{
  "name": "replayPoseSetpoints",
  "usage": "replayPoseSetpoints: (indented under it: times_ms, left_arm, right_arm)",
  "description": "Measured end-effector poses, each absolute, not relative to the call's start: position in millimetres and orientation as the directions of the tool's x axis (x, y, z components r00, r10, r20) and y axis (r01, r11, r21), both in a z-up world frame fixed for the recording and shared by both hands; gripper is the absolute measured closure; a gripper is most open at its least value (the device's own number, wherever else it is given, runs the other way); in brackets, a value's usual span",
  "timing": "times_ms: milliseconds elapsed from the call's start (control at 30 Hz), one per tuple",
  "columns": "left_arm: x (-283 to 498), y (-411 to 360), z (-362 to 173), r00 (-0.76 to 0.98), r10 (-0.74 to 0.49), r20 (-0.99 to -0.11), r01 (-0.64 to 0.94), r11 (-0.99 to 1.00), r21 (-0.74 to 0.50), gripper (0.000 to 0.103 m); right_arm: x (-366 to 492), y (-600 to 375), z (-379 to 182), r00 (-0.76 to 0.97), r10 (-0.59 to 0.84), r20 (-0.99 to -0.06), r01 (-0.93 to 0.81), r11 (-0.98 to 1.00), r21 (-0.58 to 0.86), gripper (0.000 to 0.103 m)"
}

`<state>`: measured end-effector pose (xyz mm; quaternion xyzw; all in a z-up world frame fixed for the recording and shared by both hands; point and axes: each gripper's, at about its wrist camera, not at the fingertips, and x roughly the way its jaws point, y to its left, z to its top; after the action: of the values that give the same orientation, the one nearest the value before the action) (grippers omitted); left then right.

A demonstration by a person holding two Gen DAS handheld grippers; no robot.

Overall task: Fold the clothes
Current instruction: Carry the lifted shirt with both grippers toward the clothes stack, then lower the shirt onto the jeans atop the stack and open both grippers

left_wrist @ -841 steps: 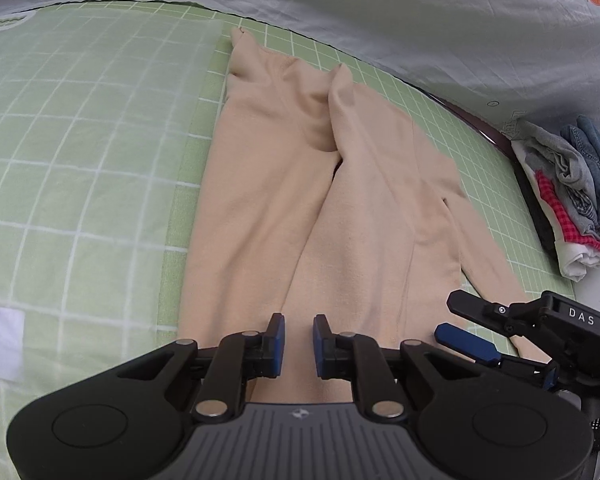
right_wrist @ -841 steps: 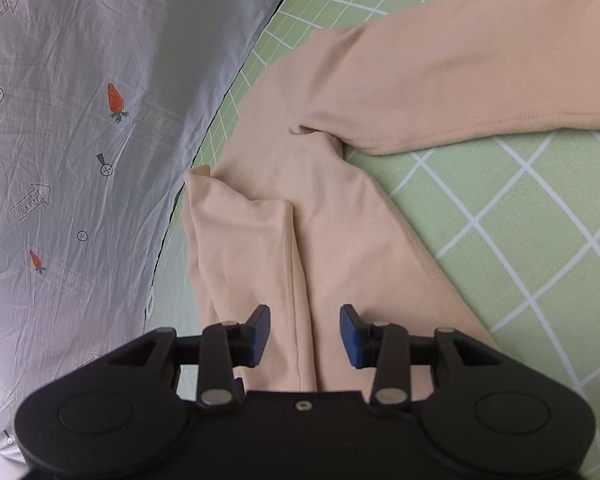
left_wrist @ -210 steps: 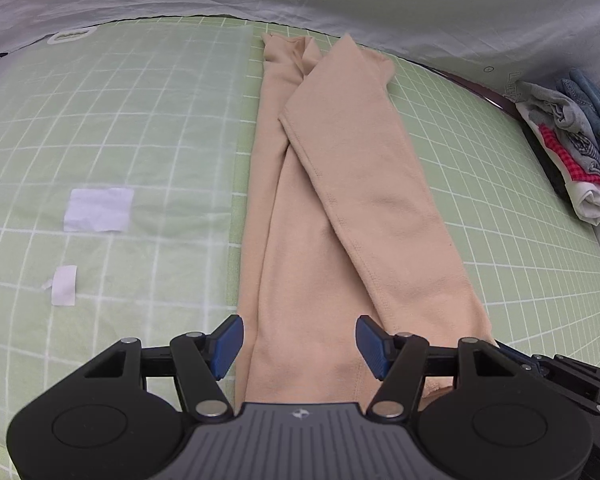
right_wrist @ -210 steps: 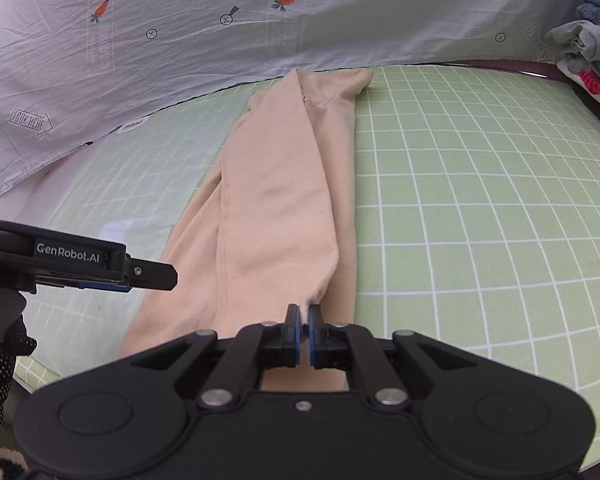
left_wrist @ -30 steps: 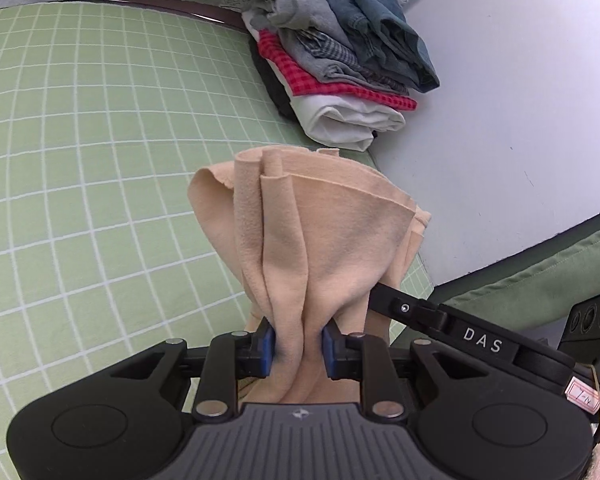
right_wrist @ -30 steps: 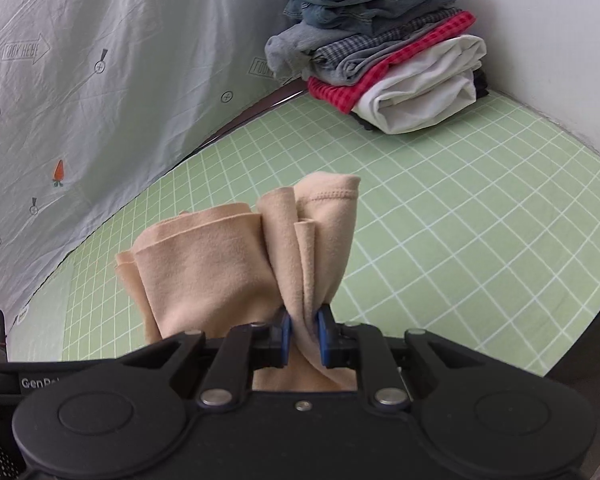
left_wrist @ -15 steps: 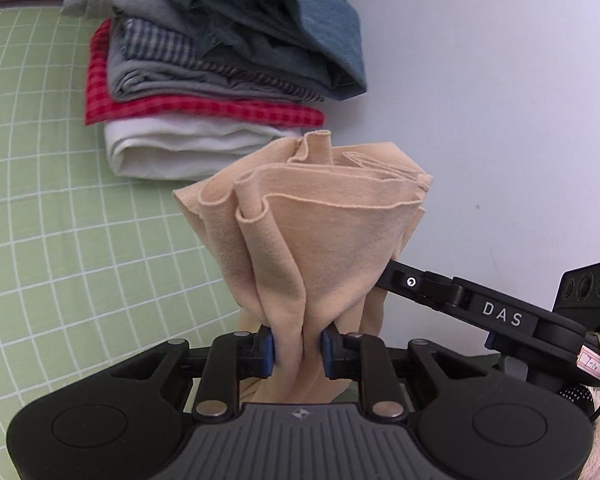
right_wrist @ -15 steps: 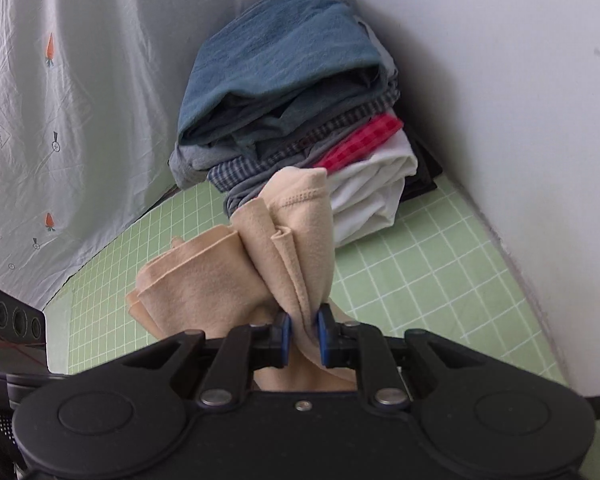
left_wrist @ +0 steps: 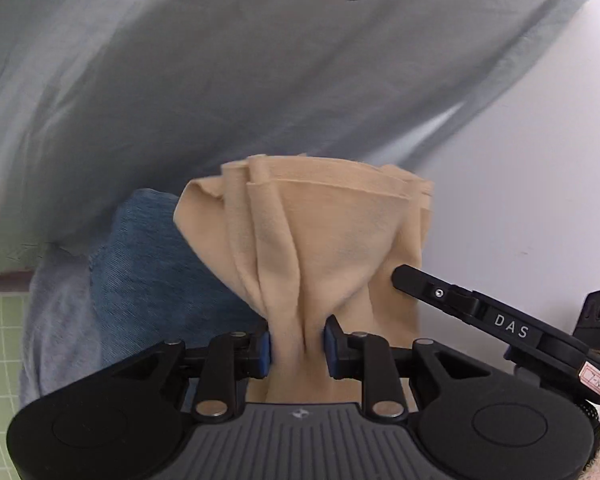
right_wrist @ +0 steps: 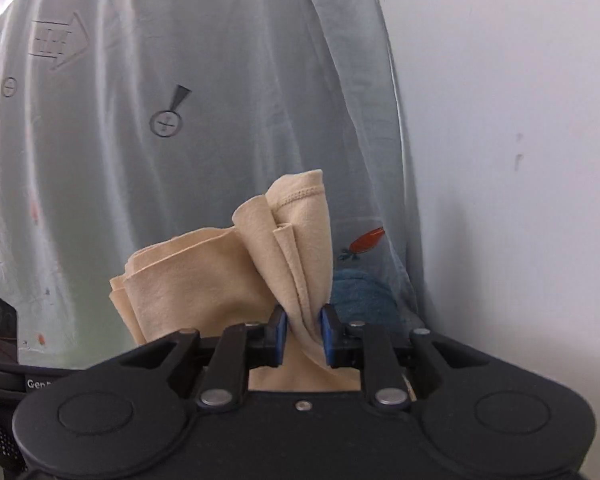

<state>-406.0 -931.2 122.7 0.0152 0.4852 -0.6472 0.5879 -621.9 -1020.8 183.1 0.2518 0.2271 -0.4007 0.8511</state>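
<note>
Judging from how the cloth lies, the folding itself looks finished: the beige garment is gathered into a thick, many-layered bundle and is held in the air just above the denim piece that tops the stack of folded clothes, so what seems left is to lay it flat on that stack and let go. One left hand-held gripper has the bundle's near edge between its blue pads, and its jaws are opening at this moment, though the cloth is bunched tightly enough there that it looks gripped rather than freed. One right hand-held gripper pinches a twisted corner of the same garment a little to the right of the denim piece, its jaws likewise opening with the fabric between them and both pads touching it. Of the stack only two pieces show (the rest is hidden under the bundle): the blue denim on top and a grey garment to its left. Left of the grey garment a small corner of the green gridded tabletop appears; behind the denim piece hangs one pale printed sheet, and to its right is a bare white wall. Whether the bundle stays tidy once set down cannot be told yet.
</note>
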Motion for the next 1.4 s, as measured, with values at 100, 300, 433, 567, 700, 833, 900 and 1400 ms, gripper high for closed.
replayPoseSetpoints:
  times_ms: [100, 300, 433, 567, 700, 833, 900, 1400]
  left_arm:
    - [-382.0, -958.6, 64.3, -0.304, -0.72, -0.624, 0.723, 0.252, -0.643, 0.07]
    - [-380.1, -952.2, 44.5, -0.308, -0.779, -0.547, 0.714, 0.19, -0.673, 0.069]
    - [-397.2, -949.8, 59.8, -0.248, -0.784, -0.57, 0.809, 0.156, -0.566, 0.061]
    - [-432.3, -940.1, 94.0, -0.052, -0.785, -0.618, 0.943, 0.165, -0.289, 0.02]
    - [-455.5, -889.8, 128.3, 0.009, -0.879, -0.476, 0.979, 0.106, -0.177, 0.004]
    - [-474.5, -832.5, 151.1, 0.092, -0.912, -0.399, 0.984, 0.146, -0.105, 0.0]
    - [-481.8, -805.0, 157.8, 0.119, -0.917, -0.382, 0.978, 0.175, -0.115, 0.0]
    - [-534.7, -610.6, 111.8, 0.225, -0.873, -0.432, 0.935, 0.319, -0.157, 0.0]
  right_arm:
    - [-587.2, -1061.5, 112.7, 0.491, -0.568, -0.66, 0.836, 0.521, 0.173, 0.082]
    - [-574.0, -1052.4, 84.4, 0.476, -0.644, -0.599, 0.839, 0.537, 0.09, 0.082]
    - [-580.0, -1046.9, 88.8, 0.463, -0.654, -0.598, 0.844, 0.532, 0.071, 0.079]
    - [-579.8, -1032.1, 102.9, 0.437, -0.678, -0.592, 0.851, 0.525, 0.026, 0.071]
    - [-593.6, -993.8, 129.0, 0.426, -0.722, -0.545, 0.871, 0.489, 0.032, 0.013]
    - [-609.3, -938.3, 145.4, 0.409, -0.759, -0.506, 0.889, 0.457, 0.033, 0.001]
    - [-617.9, -905.5, 149.4, 0.357, -0.783, -0.51, 0.91, 0.414, 0.002, 0.001]
    - [-709.2, -704.2, 113.2, 0.334, -0.789, -0.516, 0.926, 0.377, 0.022, 0.001]
